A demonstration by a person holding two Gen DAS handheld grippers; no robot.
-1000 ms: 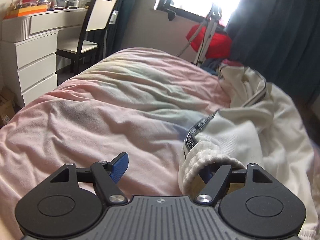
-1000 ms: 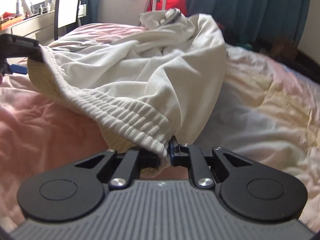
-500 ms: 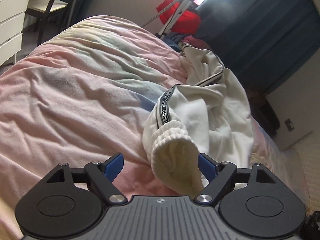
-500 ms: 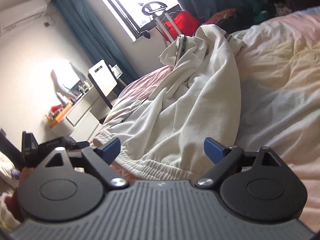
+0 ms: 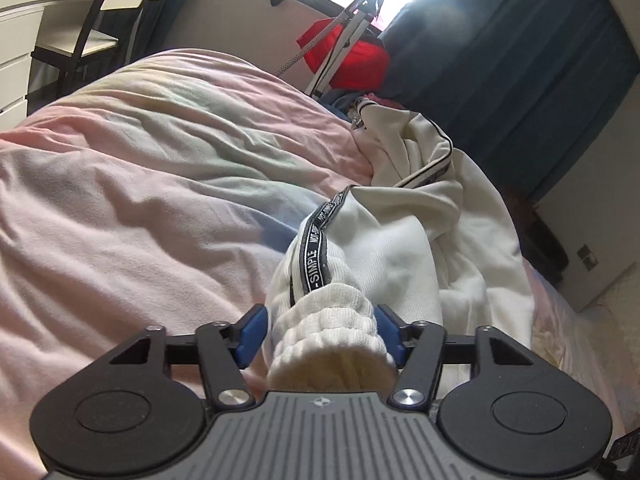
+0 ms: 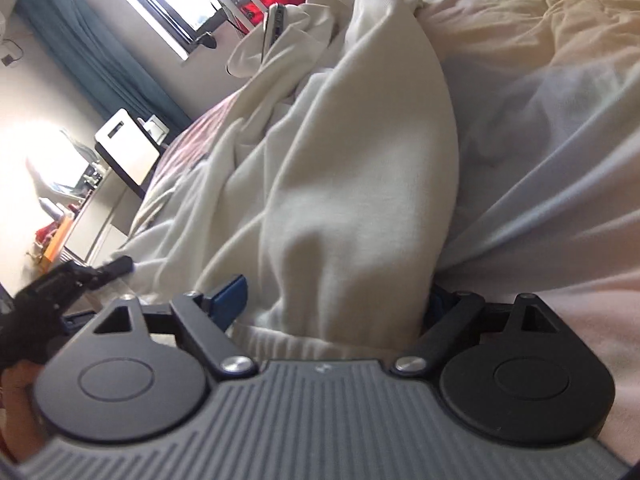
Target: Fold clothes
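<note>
A crumpled white garment (image 5: 400,248) with a black lettered stripe (image 5: 316,248) lies on the pink bed cover (image 5: 140,200). Its ribbed cuff (image 5: 328,320) sits between the blue pads of my left gripper (image 5: 320,332). The jaws are closing, the pads stand at the cuff's sides, and the cuff looks unsqueezed. In the right wrist view the garment (image 6: 340,180) rises as a heap, with a fold of it running between the fingers of my right gripper (image 6: 336,304). Those jaws are wide and narrowing slightly. The left pad (image 6: 228,300) is clear of the cloth and the right pad is hidden behind it.
The bed cover (image 6: 540,160) spreads to the right of the heap. A chair (image 5: 92,28) and white drawers (image 5: 16,40) stand at the far left. A red bag (image 5: 348,52) and dark curtains (image 5: 520,60) are beyond the bed. My left gripper (image 6: 80,276) shows blurred in the right wrist view.
My right gripper has let go of the ribbed hem, opened wide and rolled. My left gripper has come up to the cuff and its jaws have narrowed around it.
</note>
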